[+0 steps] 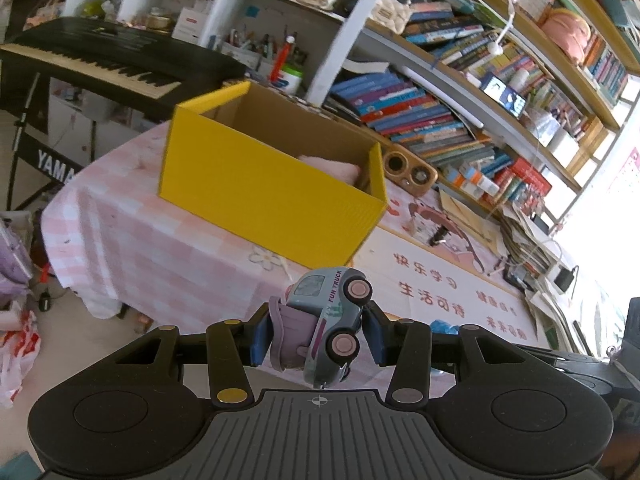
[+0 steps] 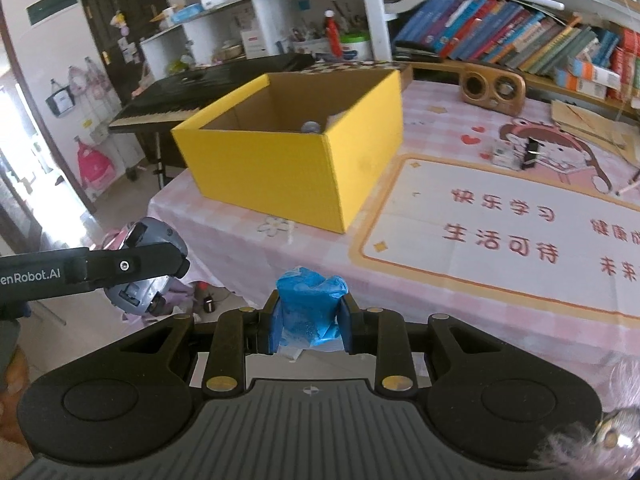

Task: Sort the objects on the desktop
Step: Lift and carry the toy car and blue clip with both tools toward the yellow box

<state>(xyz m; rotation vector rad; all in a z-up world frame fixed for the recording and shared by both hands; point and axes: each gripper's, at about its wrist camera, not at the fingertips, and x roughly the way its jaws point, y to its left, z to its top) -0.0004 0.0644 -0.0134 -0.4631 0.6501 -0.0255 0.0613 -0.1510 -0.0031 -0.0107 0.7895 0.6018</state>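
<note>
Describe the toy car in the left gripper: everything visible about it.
The toy car is a small pale blue-grey van with "FUN TRUCK" lettered on its side, a purple stripe, and pink-hubbed black wheels. It looks like painted metal or plastic. A lilac rear door hangs open. It is clamped between the left gripper's blue pads, rolled so two wheels face the camera, held in the air short of the yellow box. The right-wrist view shows its underside.

Your left gripper [image 1: 318, 332] clamps a toy truck [image 1: 330, 328] of smooth, glossy plastic, its pink wheels shiny too. Your right gripper [image 2: 308, 320] pinches a crumpled blue wad [image 2: 310, 304] that looks like thin, wrinkled plastic film. At twelve o'clock from both, the yellow box [image 1: 268, 196] is matt corrugated cardboard, raw brown inside. The tablecloth [image 2: 460, 280] beneath is soft matt cloth.
</note>
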